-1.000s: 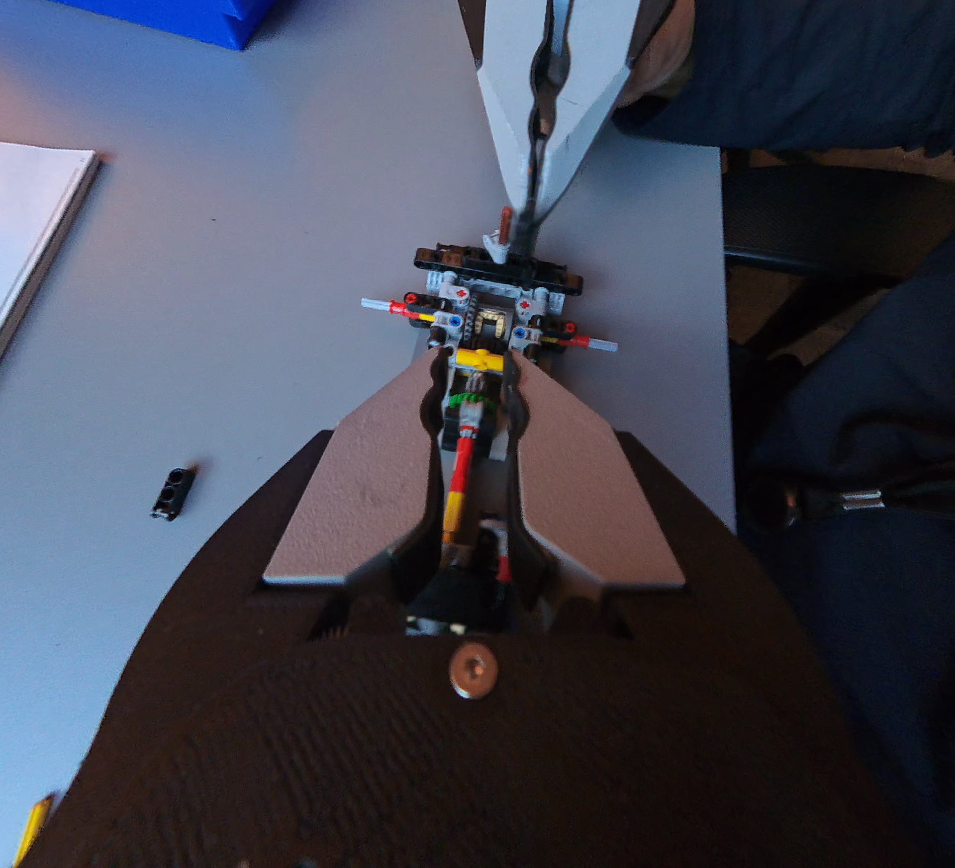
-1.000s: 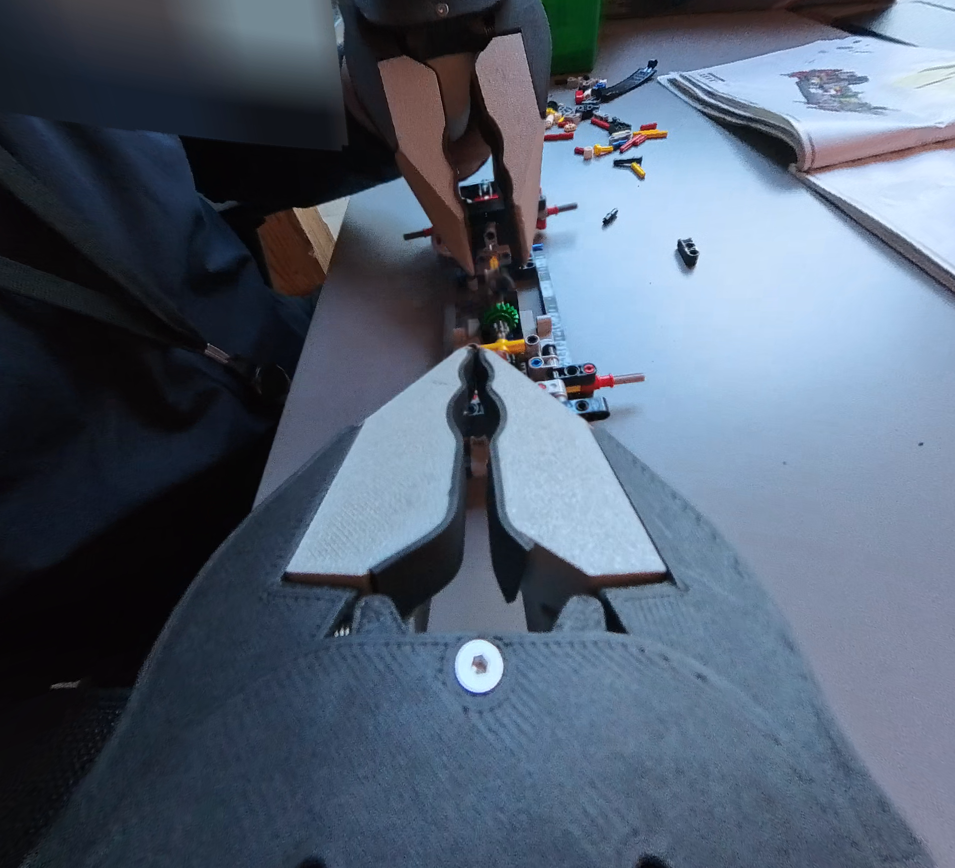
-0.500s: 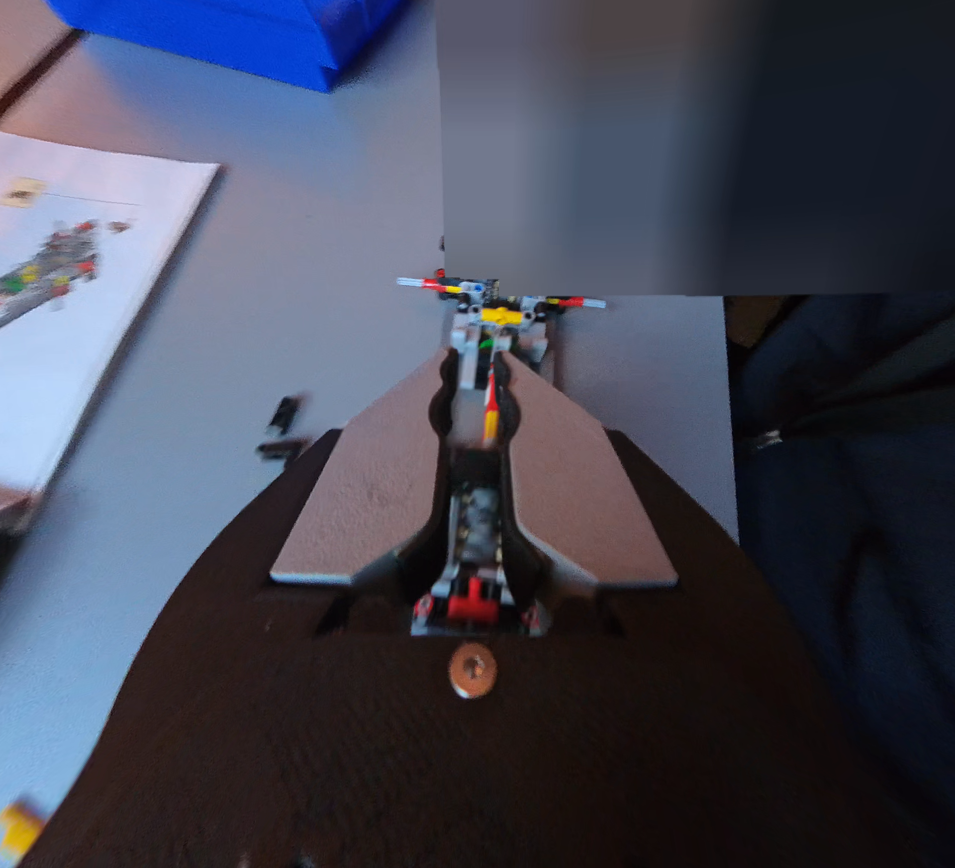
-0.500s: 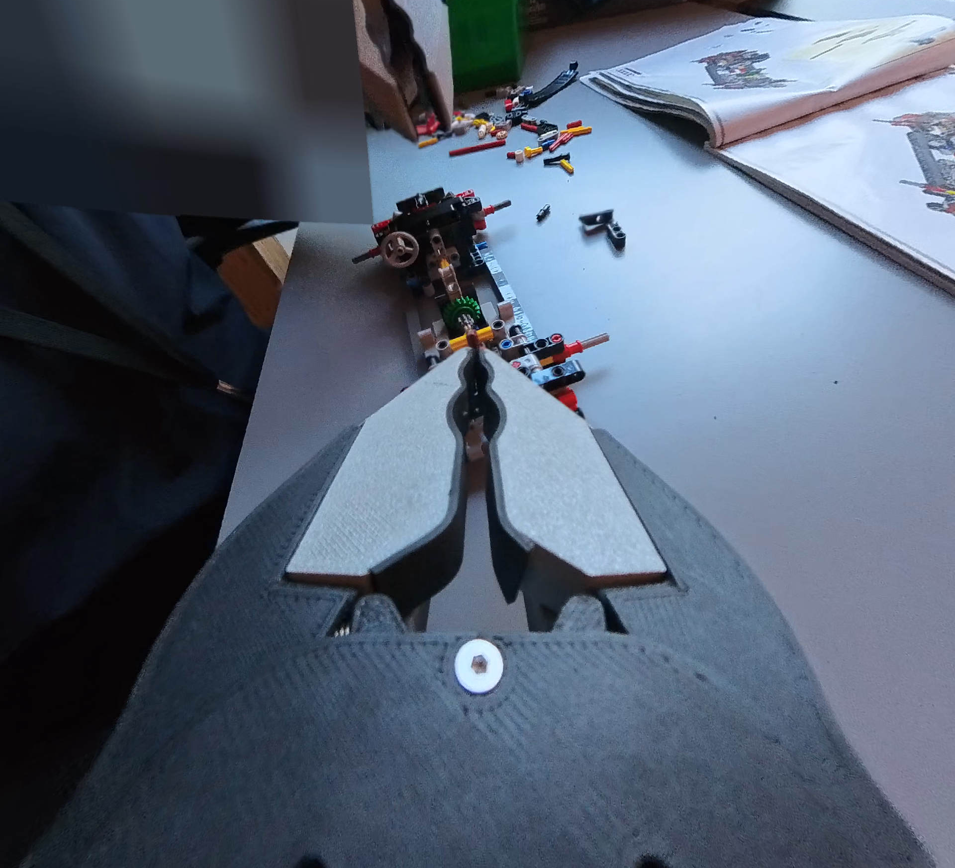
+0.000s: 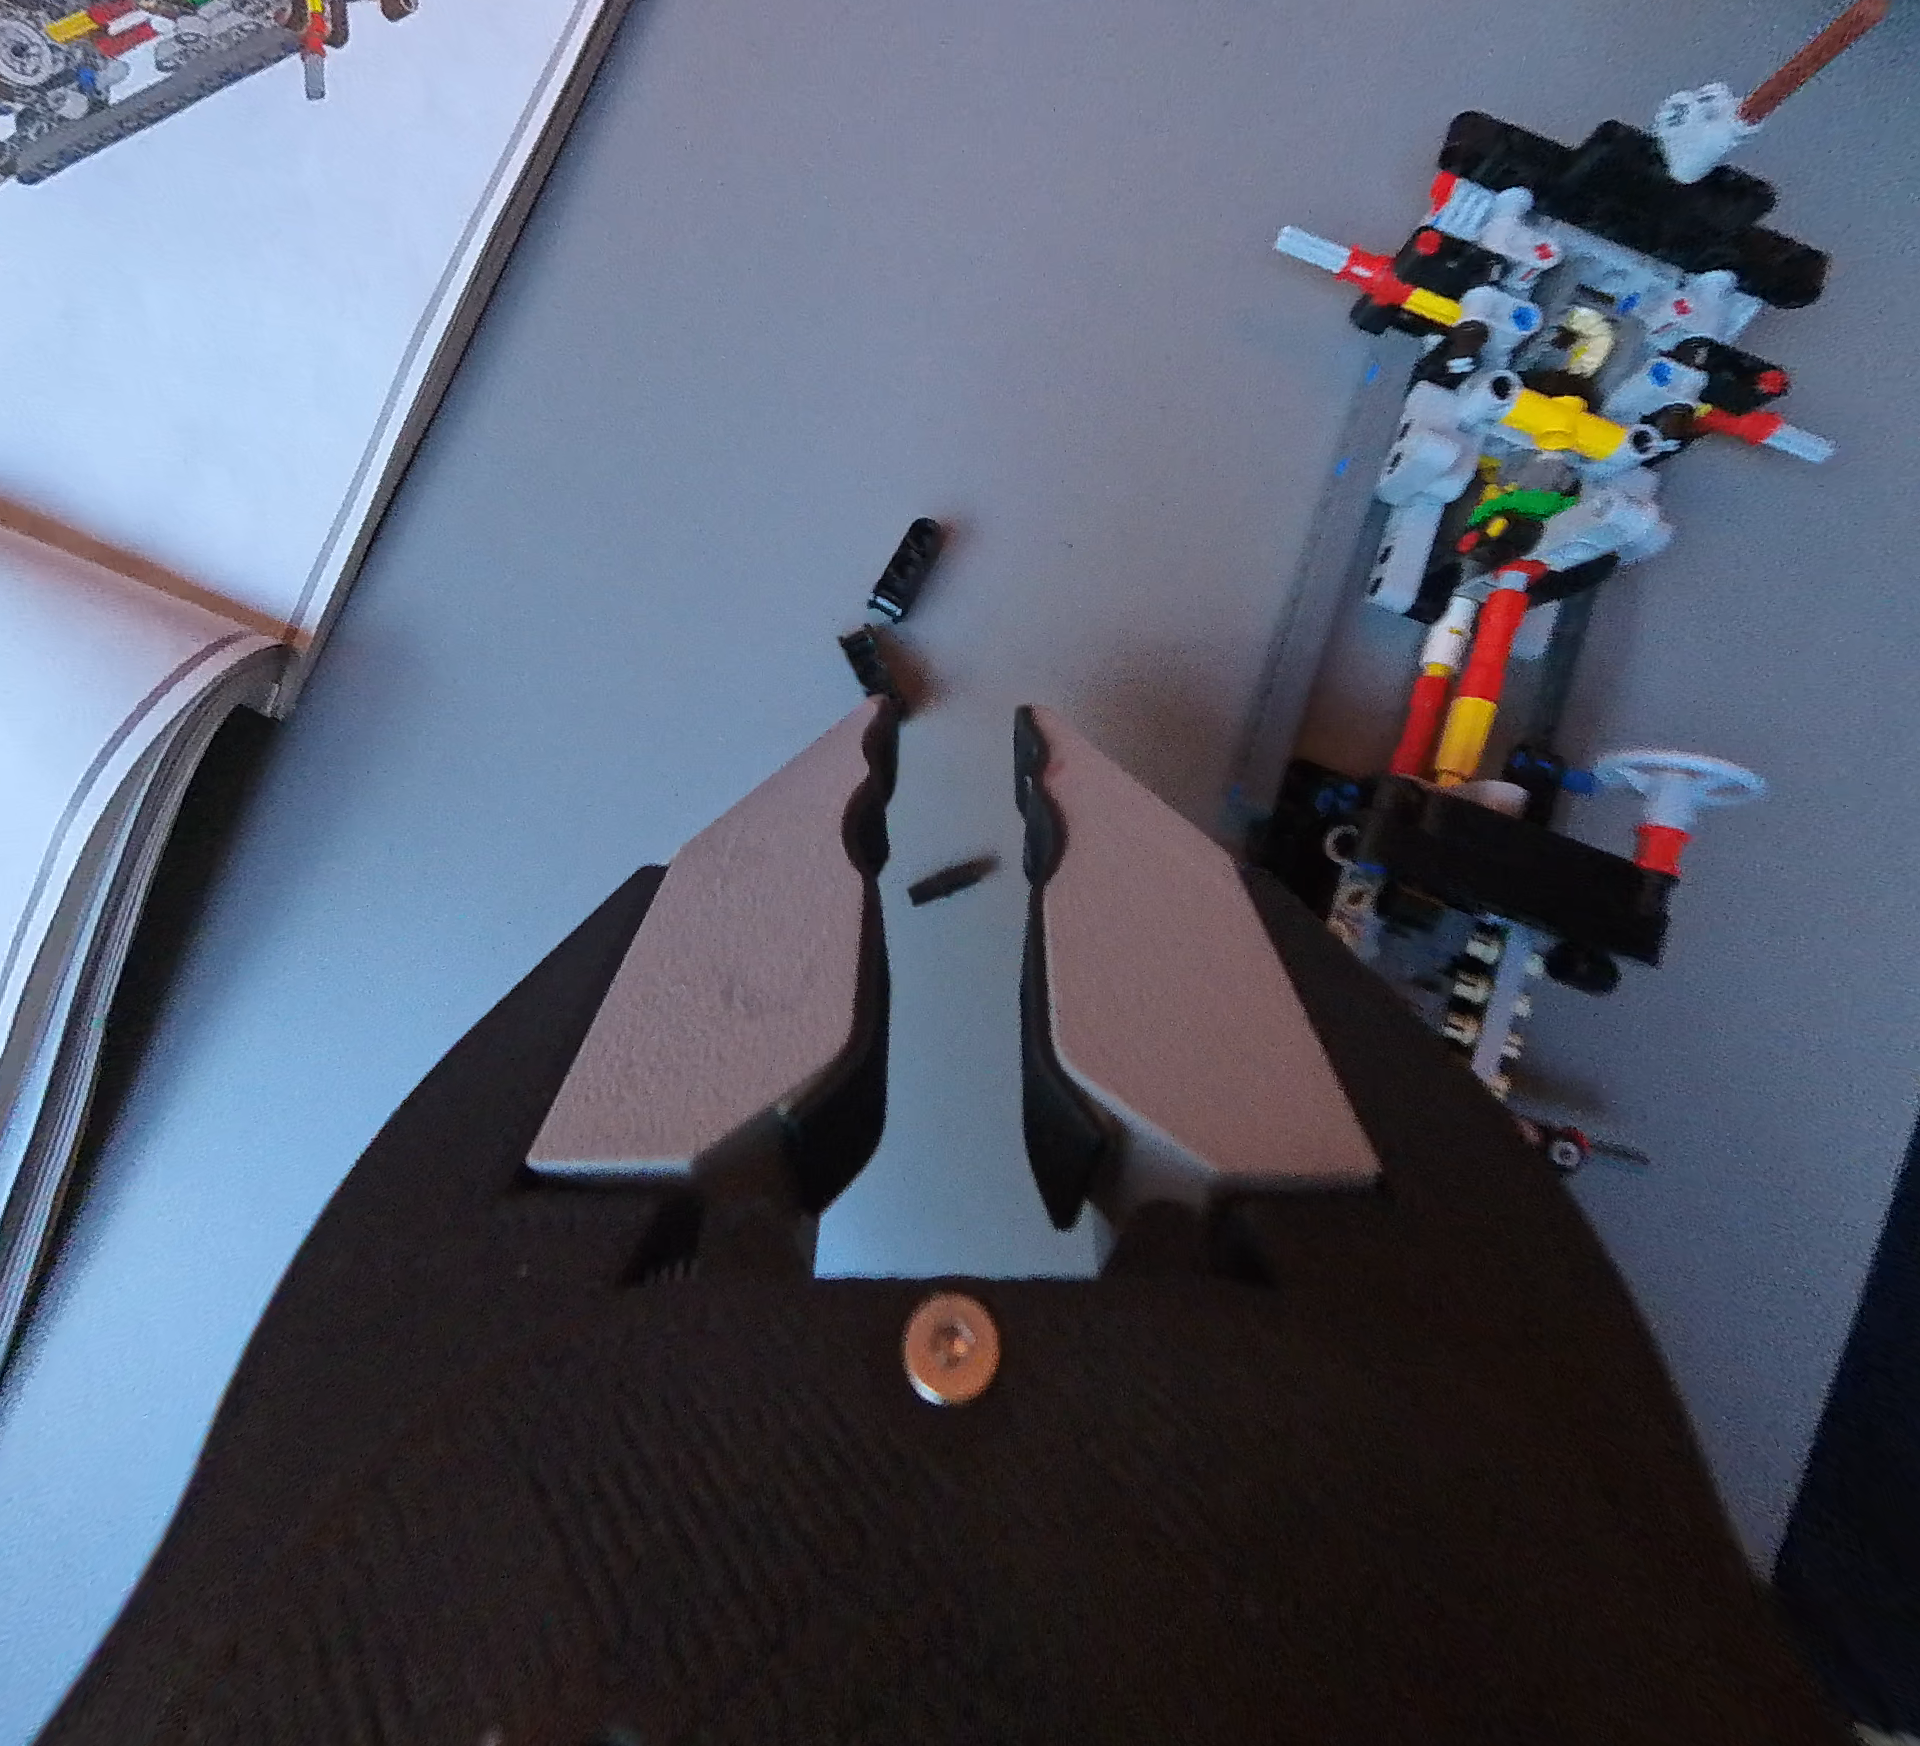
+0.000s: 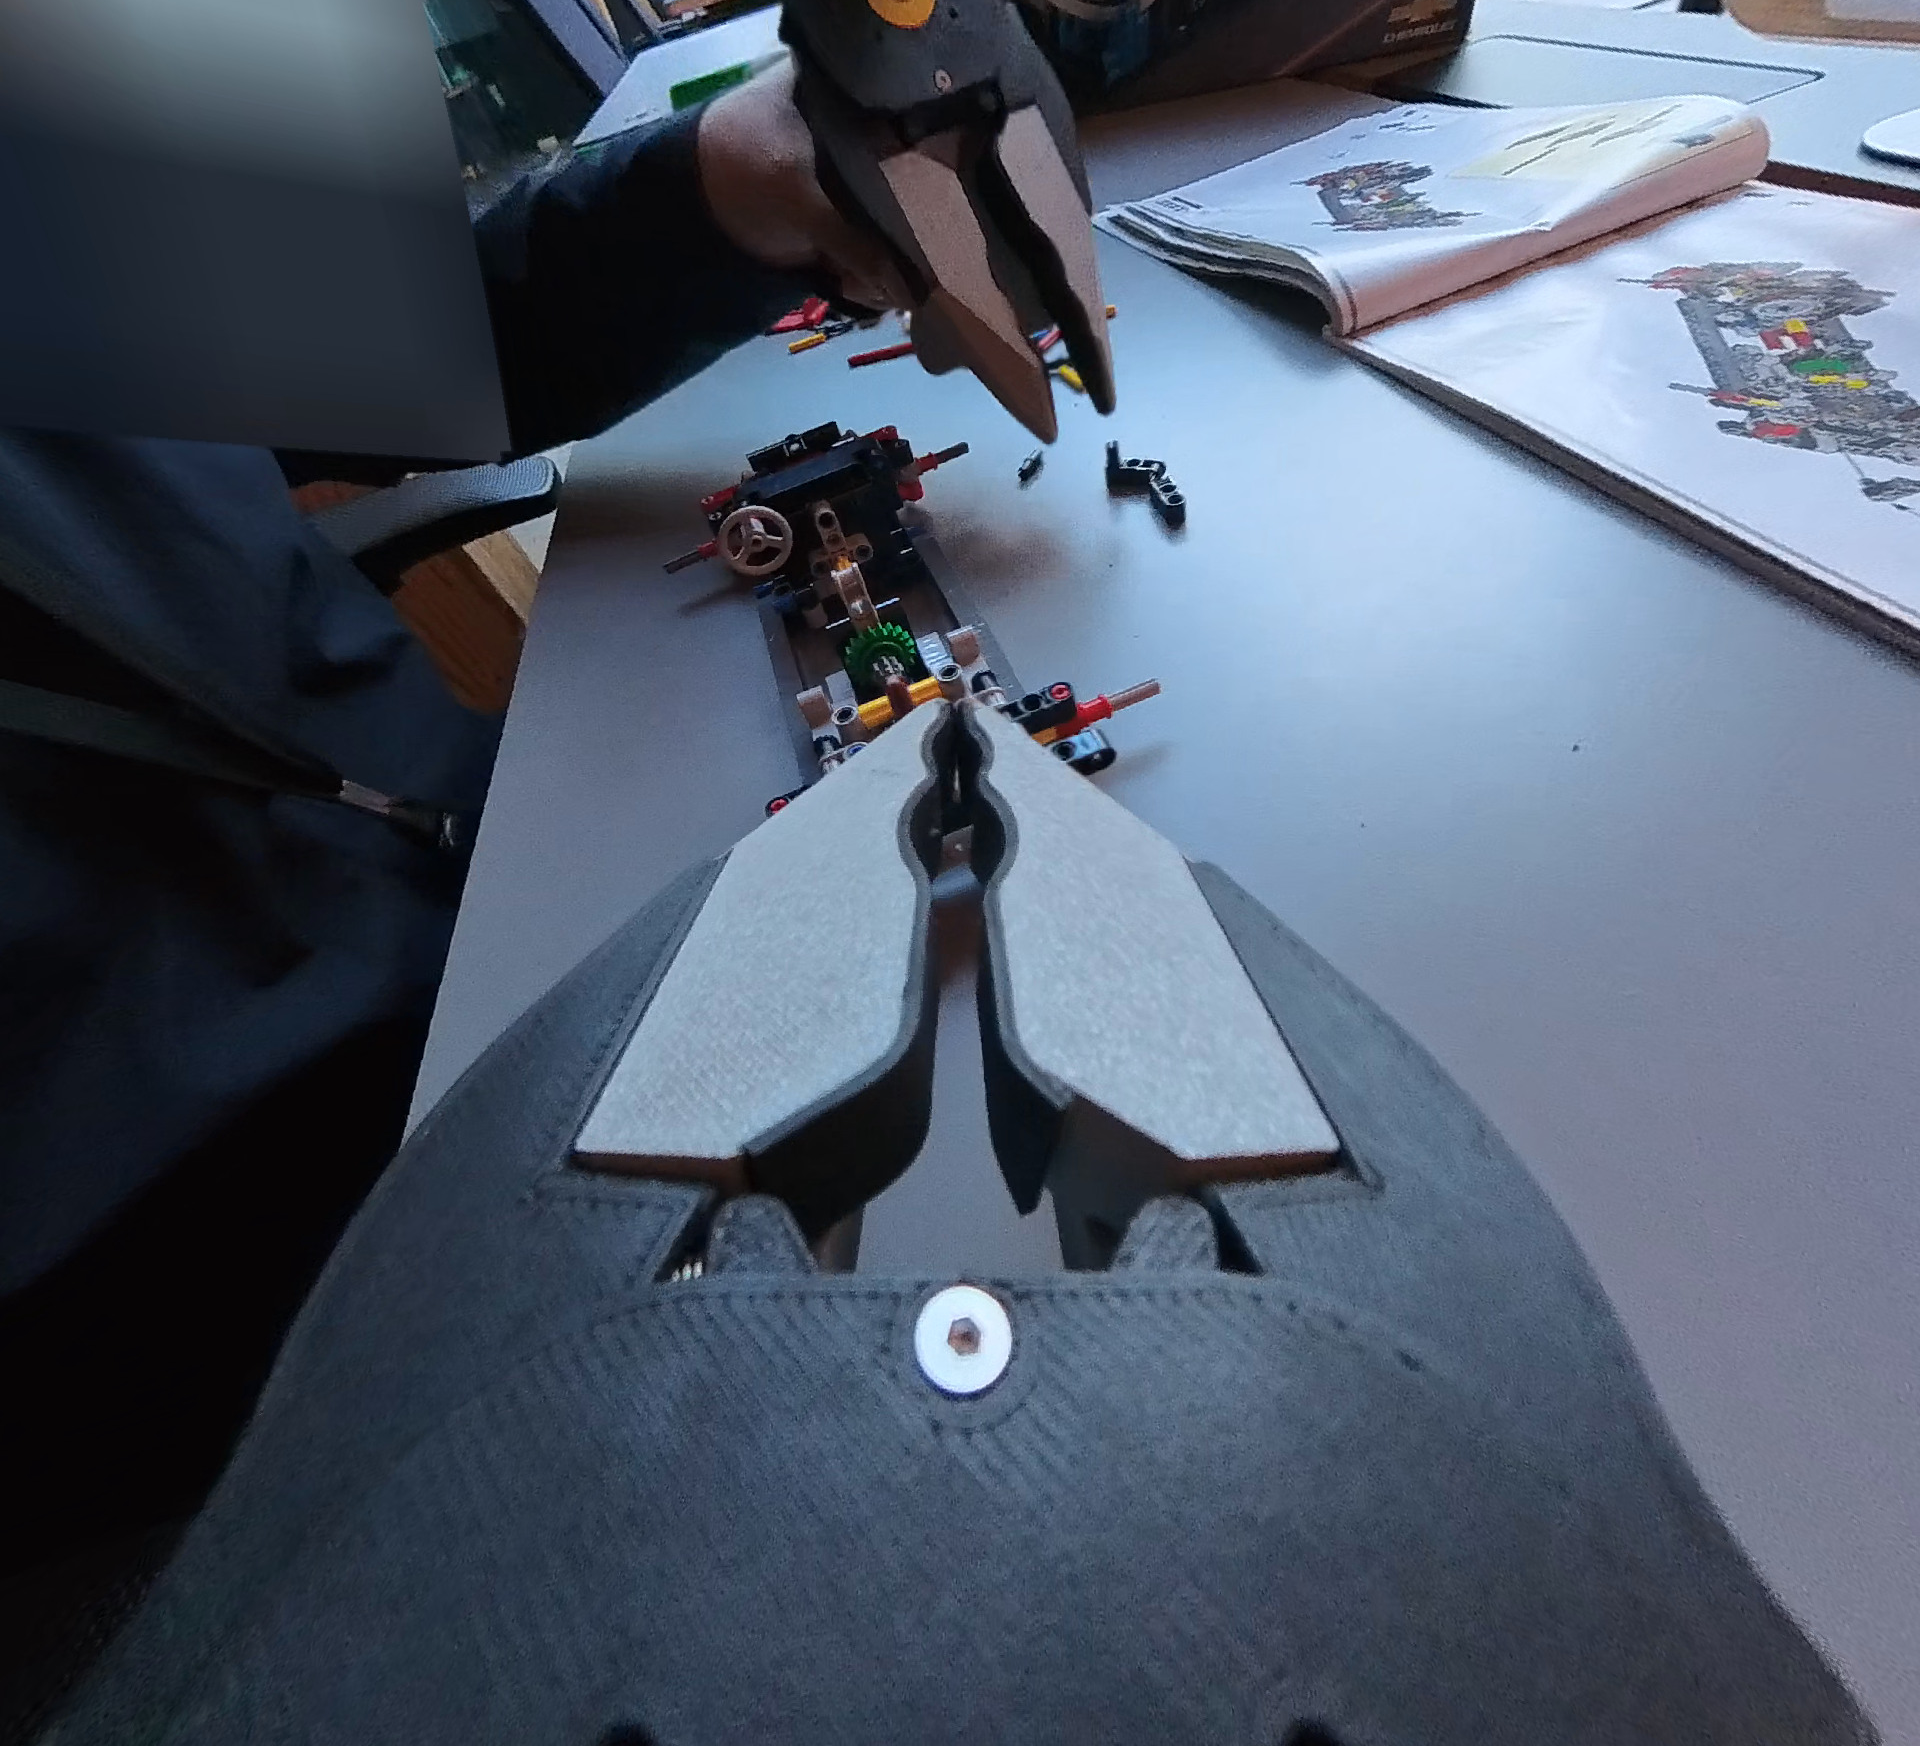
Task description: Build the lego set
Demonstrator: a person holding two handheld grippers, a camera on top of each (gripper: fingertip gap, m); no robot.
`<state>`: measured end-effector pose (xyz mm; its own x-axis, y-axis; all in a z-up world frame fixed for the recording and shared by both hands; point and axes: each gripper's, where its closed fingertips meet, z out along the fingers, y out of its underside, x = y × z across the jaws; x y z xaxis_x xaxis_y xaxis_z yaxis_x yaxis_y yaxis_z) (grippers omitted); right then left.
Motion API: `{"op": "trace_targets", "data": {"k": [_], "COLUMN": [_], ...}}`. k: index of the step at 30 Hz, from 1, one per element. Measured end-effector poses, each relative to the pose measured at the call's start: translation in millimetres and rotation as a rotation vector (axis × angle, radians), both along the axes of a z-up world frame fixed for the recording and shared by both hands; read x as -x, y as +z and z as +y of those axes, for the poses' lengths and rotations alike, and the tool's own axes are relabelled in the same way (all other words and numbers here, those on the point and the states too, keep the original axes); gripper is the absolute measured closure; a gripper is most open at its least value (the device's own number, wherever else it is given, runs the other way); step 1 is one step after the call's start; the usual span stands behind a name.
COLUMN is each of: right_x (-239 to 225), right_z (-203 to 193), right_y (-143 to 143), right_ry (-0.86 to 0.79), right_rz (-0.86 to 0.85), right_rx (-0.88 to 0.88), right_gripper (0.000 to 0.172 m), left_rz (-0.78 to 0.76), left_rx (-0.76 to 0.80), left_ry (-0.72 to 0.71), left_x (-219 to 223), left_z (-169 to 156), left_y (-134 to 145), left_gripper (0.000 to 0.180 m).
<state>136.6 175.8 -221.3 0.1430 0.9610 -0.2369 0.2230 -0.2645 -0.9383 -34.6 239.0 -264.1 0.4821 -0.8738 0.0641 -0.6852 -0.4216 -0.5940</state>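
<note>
The left gripper point(image 5: 954, 720) hovers with jaws apart and empty over small black pieces point(image 5: 906, 566) mid-desk. The right gripper point(image 6: 954, 709), jaws shut on the brick chassis point(image 6: 862, 595) near the desk's edge, apparently steadies it.

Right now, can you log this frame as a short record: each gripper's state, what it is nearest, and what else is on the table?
left gripper: open, holds nothing, above the table
nearest left: black pin, two small black parts
right gripper: shut, tips at the chassis end
chassis: flat on table
also: open booklet, loose parts
</note>
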Motion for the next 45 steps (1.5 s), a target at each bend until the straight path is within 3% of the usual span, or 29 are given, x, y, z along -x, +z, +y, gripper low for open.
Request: {"op": "trace_targets", "data": {"k": [4, 9, 19, 26, 40, 45], "right_x": [-3, -2, -4, -6, -24, -35], "right_z": [4, 4, 7, 12, 41, 52], "right_y": [2, 1, 1, 2, 20, 32], "right_ry": [-0.018, -0.016, -0.030, -0.042, -0.076, -0.079], "right_rz": [0.010, 0.003, 0.012, 0.024, 0.221, 0.341], "right_rx": [0.004, 0.004, 0.018, 0.032, 0.173, 0.224], "right_gripper": [0.172, 0.172, 0.172, 0.172, 0.172, 0.172], "left_rz": [0.046, 0.027, 0.011, 0.027, -0.015, -0.073], "left_rx": [0.006, 0.041, 0.050, -0.024, -0.107, -0.072], "left_ry": [0.005, -0.001, 0.083, -0.032, -0.294, -0.352], "left_x": [-1, -2, 43, 51, 41, 32], "left_z": [10, 14, 15, -7, -24, -28], "left_y": [-11, -20, -11, -12, -24, -27], "left_gripper": [0.160, 0.177, 0.163, 0.164, 0.158, 0.173]}}
